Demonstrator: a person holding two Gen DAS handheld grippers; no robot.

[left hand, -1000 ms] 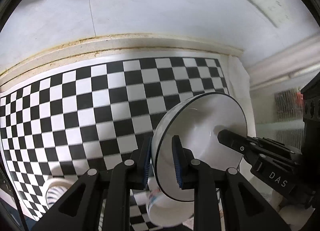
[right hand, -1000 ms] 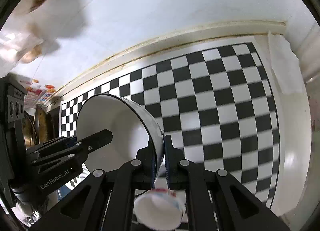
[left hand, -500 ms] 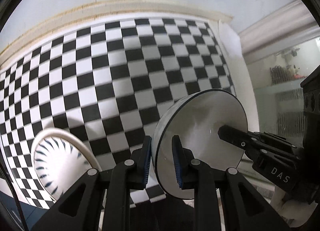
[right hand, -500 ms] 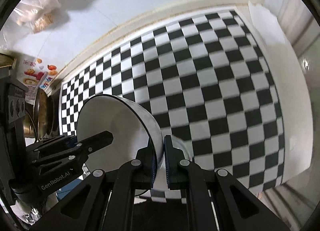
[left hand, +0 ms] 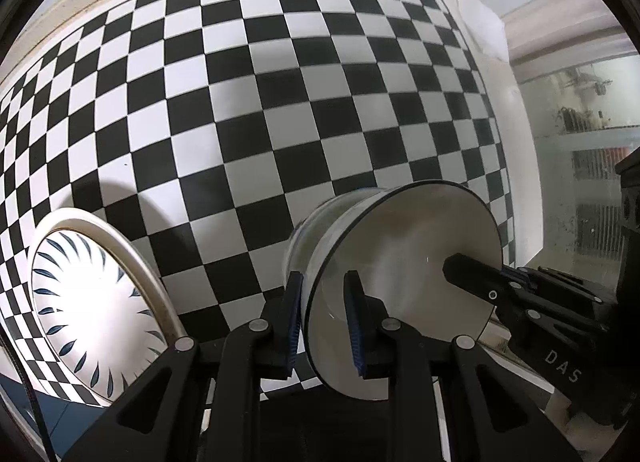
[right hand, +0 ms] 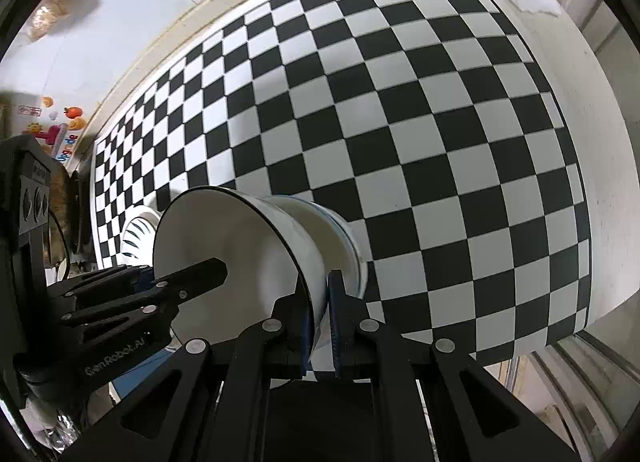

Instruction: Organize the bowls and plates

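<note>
A home kitchen corner: a black-and-white checkered mat (left hand: pixel 280 110) covers a pale countertop (right hand: pixel 592 134) that meets a plain white wall (right hand: pixel 132 18) along a yellowed, stained sealant seam (right hand: pixel 168 28). Crockery is out on the surface, including a white bowl with a dark rim (left hand: pixel 404 274) and a white plate patterned with blue leaf strokes (left hand: pixel 92 302). Colourful cartoon stickers (right hand: pixel 60 122) dot the wall, and a frosted glass panel (left hand: pixel 572 190) stands beside the counter's edge.

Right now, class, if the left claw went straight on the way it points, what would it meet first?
Probably the blue-lined bowl just beyond the black-rimmed bowl that the left claw grips; depth is unclear, and the checkered cloth lies behind.
</note>
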